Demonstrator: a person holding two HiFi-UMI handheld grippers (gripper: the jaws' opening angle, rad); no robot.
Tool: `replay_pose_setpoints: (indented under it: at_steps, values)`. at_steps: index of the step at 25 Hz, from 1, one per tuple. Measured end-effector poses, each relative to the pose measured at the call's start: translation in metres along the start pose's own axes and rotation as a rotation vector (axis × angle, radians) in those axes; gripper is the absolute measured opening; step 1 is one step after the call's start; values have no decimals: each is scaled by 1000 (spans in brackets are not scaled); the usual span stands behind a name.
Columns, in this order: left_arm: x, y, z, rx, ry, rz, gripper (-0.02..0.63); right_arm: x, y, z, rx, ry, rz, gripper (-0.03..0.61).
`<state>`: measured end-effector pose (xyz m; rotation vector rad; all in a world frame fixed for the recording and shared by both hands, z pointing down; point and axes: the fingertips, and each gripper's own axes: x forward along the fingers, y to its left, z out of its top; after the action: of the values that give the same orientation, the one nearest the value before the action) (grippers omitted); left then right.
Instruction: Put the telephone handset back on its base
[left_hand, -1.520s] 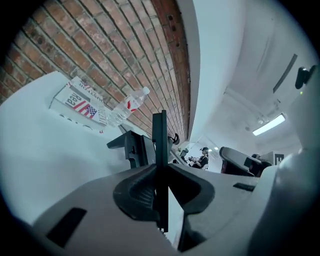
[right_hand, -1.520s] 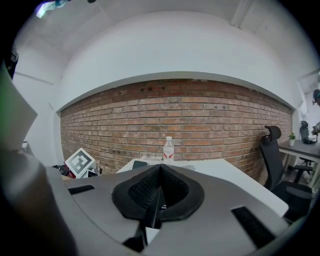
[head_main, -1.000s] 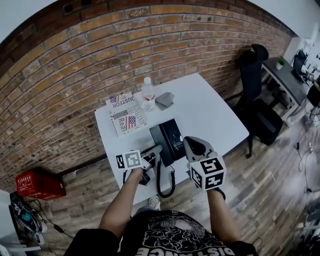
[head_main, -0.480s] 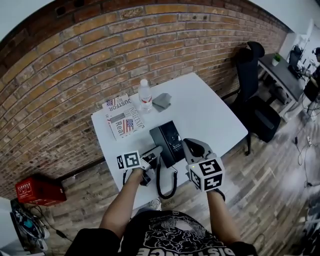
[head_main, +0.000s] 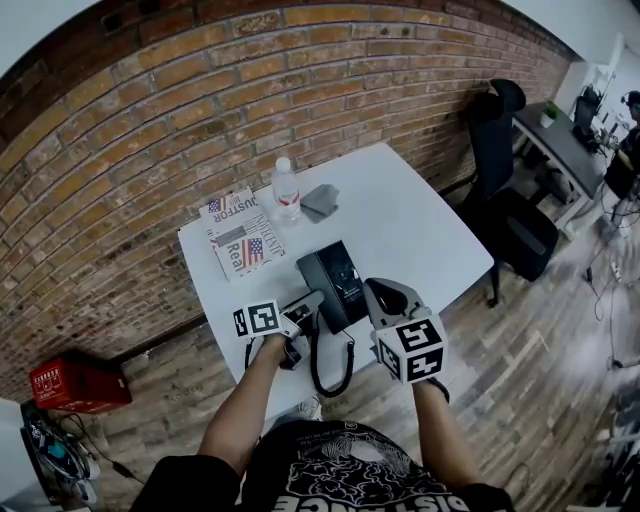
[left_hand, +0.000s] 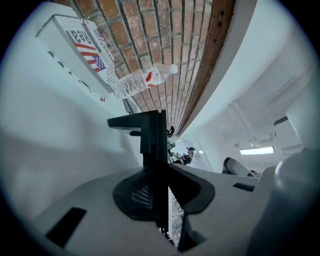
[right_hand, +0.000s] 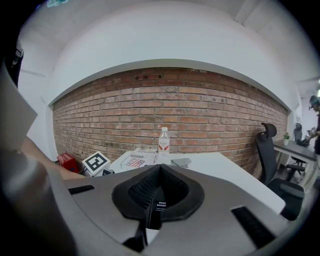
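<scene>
- A white counter (head_main: 420, 230) stands against a brick wall (head_main: 200, 100). In the head view a water bottle (head_main: 285, 190) and a magazine (head_main: 240, 240) sit at its upper left.
- The black base (head_main: 348, 275) lies mid-counter, its long axis running from upper left to lower right of the frame. A cord (head_main: 322, 378) loops below it toward the counter's near edge.
- The left gripper (head_main: 313, 299) is rolled onto its side, its tips at the base's left long edge. Its fingers (left_hand: 95, 215) are drawn almost together on a thin black bar that I take to be the handset (left_hand: 153, 140). The bar rises out of the slot toward the top of the left gripper view, with an end piece jutting left, toward the counter.
- The handset's long axis therefore seems to run crosswise to those fingers and parallel with the base's left edge. I cannot tell whether it already rests in the cradle or hangs just beside it.
- The right gripper (head_main: 385, 292) hovers at the base's lower right, its fingers (right_hand: 95, 215) pressed together on nothing.
- By my reading, the coming move belongs to the left gripper: a short shift toward the base, keeping the two long axes aligned.
</scene>
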<state>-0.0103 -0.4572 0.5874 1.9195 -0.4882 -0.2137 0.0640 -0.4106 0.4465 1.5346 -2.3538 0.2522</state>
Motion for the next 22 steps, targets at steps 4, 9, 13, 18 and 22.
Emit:
replay_pose_setpoints:
  at_steps: [4, 9, 13, 18, 22]
  values:
    - [1, 1, 0, -2, 9, -2, 71, 0, -1, -3, 4, 3, -4, 2]
    - [2, 1, -1, -9, 16, -1, 72, 0, 0, -3, 8, 1, 1, 2]
    - [0, 2, 0, -24, 5, 13, 76, 0, 2, -3, 10, -4, 9, 2]
    - [-13, 7, 7, -25, -63, 74, 101, -4, 7, -6, 10, -4, 28, 2]
    - [-26, -1, 12, 54, -98, 131, 101, -8, 13, -7, 11, -8, 50, 2]
